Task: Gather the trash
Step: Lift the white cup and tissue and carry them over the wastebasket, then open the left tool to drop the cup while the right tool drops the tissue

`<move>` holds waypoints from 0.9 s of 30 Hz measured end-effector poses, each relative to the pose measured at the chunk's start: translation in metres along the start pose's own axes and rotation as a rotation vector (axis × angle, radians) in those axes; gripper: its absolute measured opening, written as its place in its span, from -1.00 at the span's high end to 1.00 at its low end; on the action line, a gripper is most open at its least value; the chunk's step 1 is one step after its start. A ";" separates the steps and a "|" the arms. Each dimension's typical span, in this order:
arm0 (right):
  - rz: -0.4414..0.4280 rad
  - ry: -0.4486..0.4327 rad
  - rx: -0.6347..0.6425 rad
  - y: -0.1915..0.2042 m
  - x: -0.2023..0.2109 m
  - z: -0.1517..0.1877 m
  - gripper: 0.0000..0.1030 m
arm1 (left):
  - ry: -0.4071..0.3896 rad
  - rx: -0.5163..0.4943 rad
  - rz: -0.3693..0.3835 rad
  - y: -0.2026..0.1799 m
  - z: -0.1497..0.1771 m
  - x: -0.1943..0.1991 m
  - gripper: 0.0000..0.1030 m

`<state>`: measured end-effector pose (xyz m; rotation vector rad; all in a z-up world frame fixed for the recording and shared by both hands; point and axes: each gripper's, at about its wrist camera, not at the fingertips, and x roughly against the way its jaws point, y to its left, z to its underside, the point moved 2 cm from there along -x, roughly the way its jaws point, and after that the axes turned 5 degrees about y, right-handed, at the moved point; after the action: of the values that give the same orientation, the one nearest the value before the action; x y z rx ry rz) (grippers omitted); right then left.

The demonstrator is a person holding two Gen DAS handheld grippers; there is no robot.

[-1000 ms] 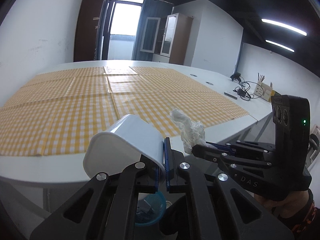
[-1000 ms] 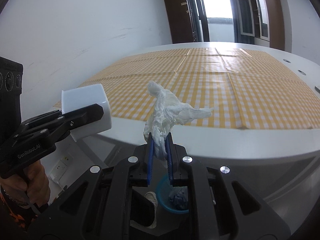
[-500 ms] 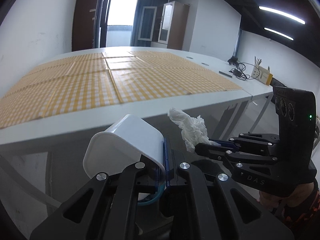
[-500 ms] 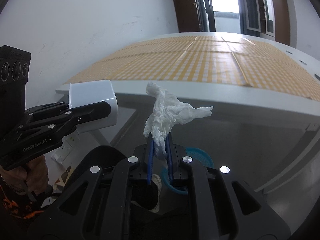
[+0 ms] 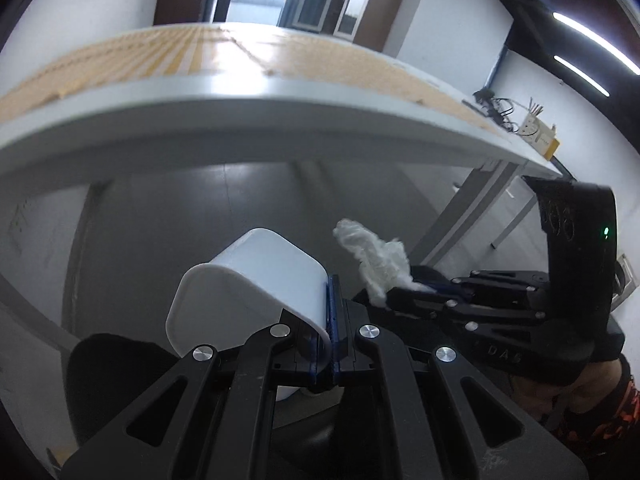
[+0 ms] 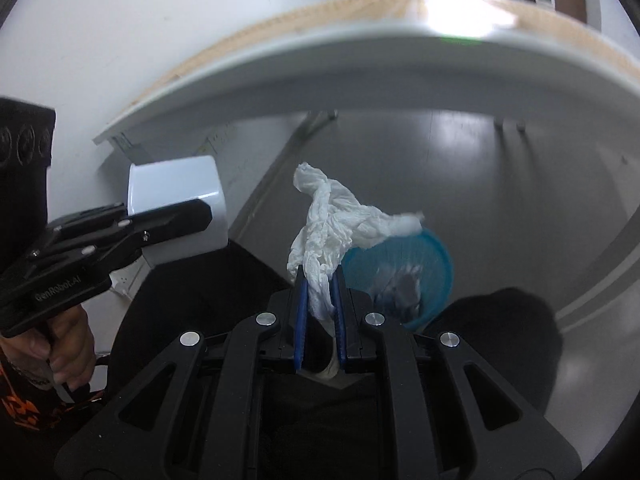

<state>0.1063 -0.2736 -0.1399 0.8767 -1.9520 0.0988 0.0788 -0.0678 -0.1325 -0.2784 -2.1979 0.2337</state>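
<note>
My left gripper (image 5: 329,312) is shut on the rim of a white plastic cup (image 5: 244,284), which lies tilted on its side below the table edge. In the right wrist view the same cup (image 6: 176,196) shows at the left, clamped by the left gripper (image 6: 200,216). My right gripper (image 6: 319,292) is shut on a crumpled white tissue (image 6: 340,224) that sticks up from its jaws. In the left wrist view the tissue (image 5: 376,260) and the right gripper (image 5: 400,292) sit just right of the cup. A blue waste bin (image 6: 404,276) with trash inside stands on the floor, just right of and below the tissue.
The white table (image 5: 240,108) with its yellow checked cloth (image 5: 140,60) now curves overhead, its edge (image 6: 320,80) above both grippers. Table legs (image 5: 472,208) stand at the right. Grey floor (image 6: 500,184) spreads under the table. A person's hands (image 6: 64,344) hold the grippers.
Both grippers have sunk from above the tabletop to below its edge, still holding the cup and the tissue. The blue bin now shows larger, close beside the tissue.
</note>
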 end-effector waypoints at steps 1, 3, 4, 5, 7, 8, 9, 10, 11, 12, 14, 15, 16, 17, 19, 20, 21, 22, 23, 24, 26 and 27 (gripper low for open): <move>0.008 0.016 -0.008 -0.005 -0.008 0.000 0.79 | 0.010 0.013 -0.004 0.005 0.002 -0.007 0.93; 0.018 0.054 -0.024 -0.014 -0.027 -0.002 0.79 | 0.028 0.038 0.011 0.015 0.006 -0.023 0.93; 0.026 0.073 -0.031 -0.019 -0.035 -0.003 0.79 | 0.036 0.050 0.013 0.020 0.008 -0.032 0.93; 0.038 0.097 -0.038 -0.025 -0.048 -0.004 0.79 | 0.043 0.062 0.017 0.026 0.010 -0.042 0.93; 0.040 0.133 -0.051 -0.033 -0.068 -0.005 0.79 | 0.063 0.088 0.030 0.036 0.014 -0.060 0.93; 0.046 0.156 -0.061 -0.038 -0.081 -0.006 0.79 | 0.078 0.100 0.041 0.041 0.016 -0.071 0.93; 0.046 0.173 -0.067 -0.041 -0.089 -0.006 0.79 | 0.087 0.109 0.044 0.045 0.017 -0.078 0.93; 0.048 0.191 -0.074 -0.043 -0.098 -0.007 0.79 | 0.096 0.119 0.046 0.051 0.019 -0.089 0.93; 0.047 0.214 -0.085 -0.048 -0.109 -0.008 0.79 | 0.103 0.125 0.048 0.055 0.020 -0.095 0.93; 0.044 0.229 -0.092 -0.050 -0.117 -0.008 0.79 | 0.113 0.136 0.053 0.060 0.021 -0.104 0.93; 0.051 0.263 -0.106 -0.057 -0.136 -0.009 0.79 | 0.128 0.171 0.068 0.073 0.021 -0.122 0.93; 0.045 0.277 -0.116 -0.060 -0.143 -0.010 0.79 | 0.131 0.182 0.077 0.077 0.021 -0.129 0.93; 0.039 0.292 -0.131 -0.064 -0.151 -0.012 0.79 | 0.137 0.198 0.082 0.083 0.021 -0.138 0.93; 0.037 0.300 -0.141 -0.067 -0.157 -0.013 0.79 | 0.142 0.208 0.086 0.087 0.020 -0.145 0.93; 0.034 0.317 -0.163 -0.076 -0.170 -0.016 0.79 | 0.158 0.235 0.092 0.096 0.019 -0.165 0.94; 0.036 0.330 -0.185 -0.083 -0.179 -0.018 0.79 | 0.166 0.244 0.092 0.100 0.019 -0.172 0.93; 0.033 0.341 -0.202 -0.085 -0.186 -0.018 0.79 | 0.181 0.262 0.097 0.104 0.018 -0.180 0.93; 0.030 0.353 -0.220 -0.088 -0.194 -0.019 0.79 | 0.196 0.280 0.102 0.108 0.017 -0.189 0.94; 0.030 0.365 -0.237 -0.094 -0.203 -0.021 0.79 | 0.202 0.287 0.105 0.110 0.016 -0.193 0.94; 0.030 0.373 -0.244 -0.100 -0.208 -0.024 0.79 | 0.213 0.293 0.109 0.112 0.013 -0.200 0.93; 0.047 0.383 -0.243 -0.106 -0.222 -0.030 0.79 | 0.230 0.299 0.101 0.118 0.009 -0.218 0.94; 0.049 0.395 -0.251 -0.109 -0.231 -0.031 0.79 | 0.239 0.306 0.102 0.119 0.008 -0.225 0.94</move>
<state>0.2618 -0.2179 -0.3370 0.5921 -1.5754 0.0497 0.2179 -0.0176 -0.3403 -0.2344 -1.8830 0.5589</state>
